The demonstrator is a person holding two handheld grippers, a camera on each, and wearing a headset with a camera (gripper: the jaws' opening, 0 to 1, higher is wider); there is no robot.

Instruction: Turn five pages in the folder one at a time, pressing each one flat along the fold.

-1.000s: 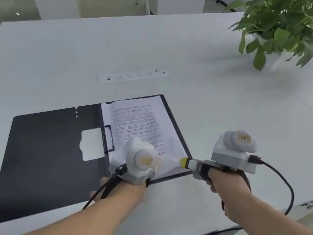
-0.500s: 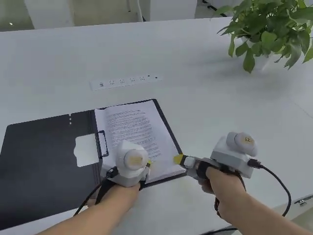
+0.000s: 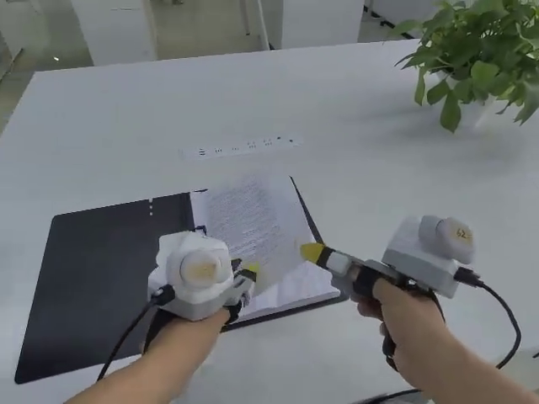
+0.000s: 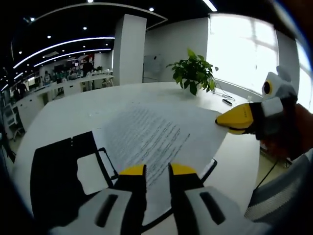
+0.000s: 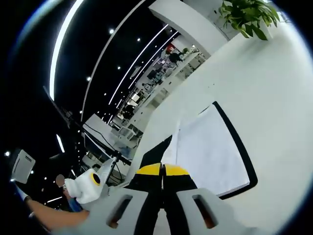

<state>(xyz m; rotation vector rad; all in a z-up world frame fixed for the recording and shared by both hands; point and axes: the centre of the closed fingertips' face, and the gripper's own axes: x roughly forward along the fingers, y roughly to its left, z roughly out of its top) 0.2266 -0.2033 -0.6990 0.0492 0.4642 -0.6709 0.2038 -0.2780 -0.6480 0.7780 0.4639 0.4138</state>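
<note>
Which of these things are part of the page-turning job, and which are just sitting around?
Part of the job: black folder, its top page, left tongs, right tongs pinching that page's edge.
Just lying about: potted plant, power strip.

Matt black folder [image 3: 93, 278], seemingly plastic; paper page [image 3: 253, 220]

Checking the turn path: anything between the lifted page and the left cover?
Yes. The left claw sits by the near end of the fold, between the page that the right claw pinches and the black left cover. It likely has to move clear first.
</note>
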